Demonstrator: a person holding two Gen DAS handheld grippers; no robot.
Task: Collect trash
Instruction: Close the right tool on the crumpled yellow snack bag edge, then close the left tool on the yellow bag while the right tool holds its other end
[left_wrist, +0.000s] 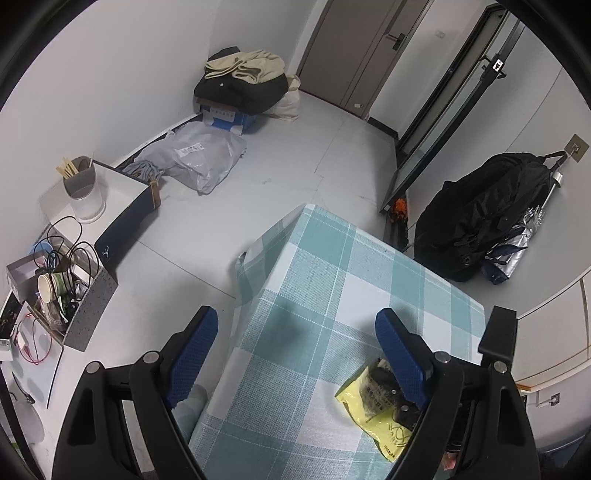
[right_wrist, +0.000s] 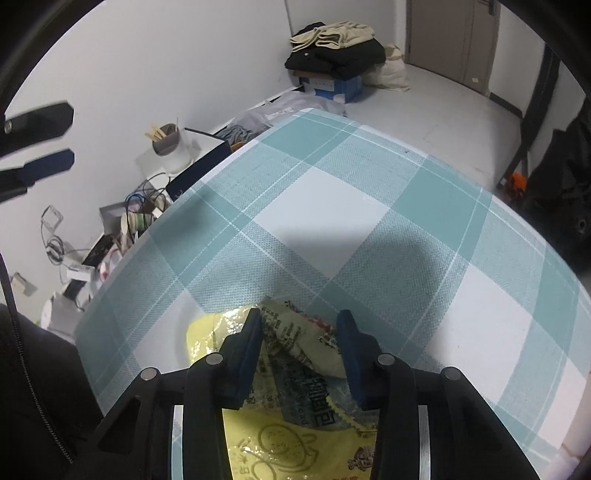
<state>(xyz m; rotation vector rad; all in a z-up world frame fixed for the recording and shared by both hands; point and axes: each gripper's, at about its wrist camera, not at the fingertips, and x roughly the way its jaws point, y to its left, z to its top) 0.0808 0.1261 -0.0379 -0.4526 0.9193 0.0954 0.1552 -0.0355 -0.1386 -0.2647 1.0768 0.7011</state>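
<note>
Right gripper (right_wrist: 299, 325) sits low over the yellow wrapper (right_wrist: 295, 435), fingers partly spread, one blue pad (right_wrist: 249, 354) on each side of the crumpled top. Pads look close to the plastic; can't tell if they touch it. Not clamped.

The wrapper lies flat on the checked tablecloth (right_wrist: 332, 206), at the near edge of the table. It's yellow with printed text and a dark patch on it. From the left wrist view the same wrapper (left_wrist: 373, 410) sits partly under that gripper's right-hand finger.

Left gripper (left_wrist: 295, 325) hangs higher, jaws wide, nothing between them. Its left finger (left_wrist: 192, 354) is out past the table edge, over the floor; the other is above the cloth. It also shows at the left edge of the right wrist view, up off the table.

Beyond the table corner: a low white cabinet (left_wrist: 118, 184) by the wall, carrying a cup of wooden sticks (left_wrist: 79, 181), plus a grey box of paper cups and cables (left_wrist: 70, 284). Further along the wall, a grey plastic bag (left_wrist: 195, 155) on the floor, then a blue box (left_wrist: 225, 118) under a pile of clothes (left_wrist: 243, 81). On the other side, a black backpack (left_wrist: 480, 214) hangs from a wall hook. Door (left_wrist: 369, 48) at the far end.
</note>
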